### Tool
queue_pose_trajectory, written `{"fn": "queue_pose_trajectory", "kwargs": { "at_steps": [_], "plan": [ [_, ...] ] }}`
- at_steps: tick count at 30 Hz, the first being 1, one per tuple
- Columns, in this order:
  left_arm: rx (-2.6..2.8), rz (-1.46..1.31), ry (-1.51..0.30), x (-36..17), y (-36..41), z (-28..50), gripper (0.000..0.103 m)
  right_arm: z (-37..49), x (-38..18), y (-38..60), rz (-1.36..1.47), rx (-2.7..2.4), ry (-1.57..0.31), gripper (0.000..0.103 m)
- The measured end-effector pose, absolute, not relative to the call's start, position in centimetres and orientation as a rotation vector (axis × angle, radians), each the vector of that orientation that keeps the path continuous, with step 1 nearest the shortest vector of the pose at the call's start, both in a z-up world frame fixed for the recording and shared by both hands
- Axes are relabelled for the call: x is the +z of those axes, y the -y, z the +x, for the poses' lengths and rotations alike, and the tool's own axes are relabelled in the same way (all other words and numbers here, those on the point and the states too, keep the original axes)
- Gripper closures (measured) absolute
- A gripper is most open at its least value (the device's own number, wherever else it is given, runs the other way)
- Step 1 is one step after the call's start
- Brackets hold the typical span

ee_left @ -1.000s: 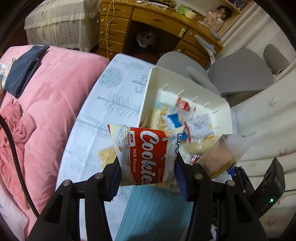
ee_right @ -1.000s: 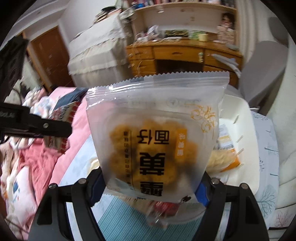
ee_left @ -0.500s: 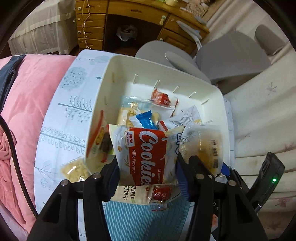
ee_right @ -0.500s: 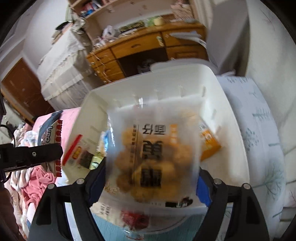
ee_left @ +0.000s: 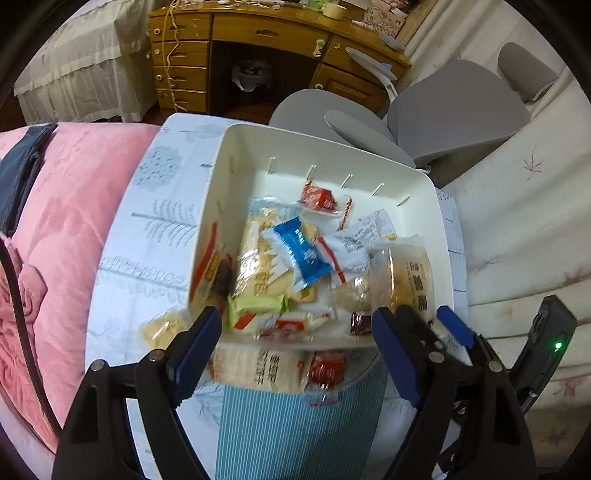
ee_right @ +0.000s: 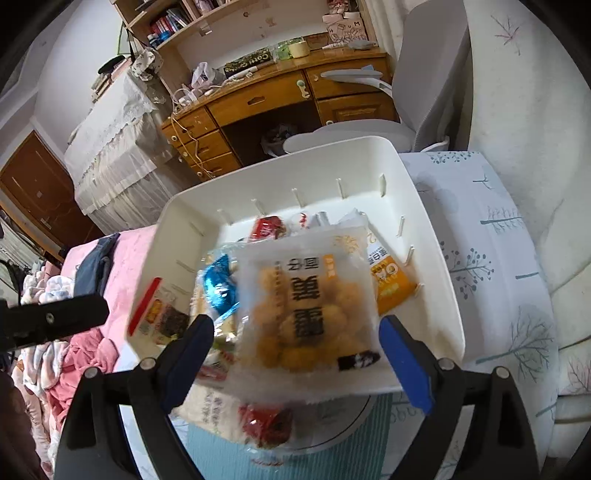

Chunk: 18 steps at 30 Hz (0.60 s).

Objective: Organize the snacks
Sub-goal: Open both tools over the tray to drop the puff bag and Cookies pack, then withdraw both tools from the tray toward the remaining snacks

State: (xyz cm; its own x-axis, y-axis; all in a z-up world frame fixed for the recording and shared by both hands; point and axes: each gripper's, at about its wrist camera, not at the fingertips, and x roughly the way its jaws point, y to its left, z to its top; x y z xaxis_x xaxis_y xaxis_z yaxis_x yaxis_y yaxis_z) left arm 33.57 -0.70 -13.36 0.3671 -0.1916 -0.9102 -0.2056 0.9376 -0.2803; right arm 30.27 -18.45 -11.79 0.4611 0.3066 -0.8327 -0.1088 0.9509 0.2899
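A white bin point(ee_left: 441, 236) on the patterned cloth holds several snack packets, among them a blue one point(ee_left: 299, 251) and a red one point(ee_left: 317, 195). My left gripper point(ee_left: 295, 347) is open and empty over the bin's near edge. My right gripper point(ee_right: 295, 354) is open over the bin point(ee_right: 447, 280); the clear bag of golden puffs point(ee_right: 306, 306) lies loose between its fingers, over the near rim. That bag shows at the bin's right in the left wrist view point(ee_left: 406, 277). A rice-cracker packet point(ee_left: 258, 365) and a red candy point(ee_left: 327, 369) lie outside the near rim.
A small cracker packet point(ee_left: 162, 328) lies on the cloth left of the bin. A pink quilt point(ee_left: 62, 229) is at the left, a grey chair point(ee_left: 443, 114) and a wooden desk point(ee_left: 258, 33) beyond. A teal striped mat point(ee_left: 295, 435) lies near me.
My left gripper has opened and the Cookies packet has left it. My right gripper has opened and the puff bag has dropped onto the bin. Both moved over the bin.
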Motion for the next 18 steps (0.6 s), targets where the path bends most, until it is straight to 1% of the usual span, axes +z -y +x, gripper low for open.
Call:
{"fn": "queue_pose_trajectory", "kwargs": {
  "at_steps": [3, 13, 18],
  "plan": [
    [0.009, -0.391, -1.208, -13.1, -0.1, 31.9, 0.021, 29.2, -10.5, 18.2, 0.192, 0.235, -1.043, 0.012],
    [-0.027, -0.438, -1.216, -13.1, -3.6, 25.4, 0.021, 24.7, -8.0, 16.8, 0.194, 0.177, -1.072, 0.012],
    [-0.102, -0.415, -1.217, -12.8, -5.3, 23.4, 0.021, 21.8, -6.8, 15.3, 0.220, 0.132, -1.077, 0.012]
  ]
}}
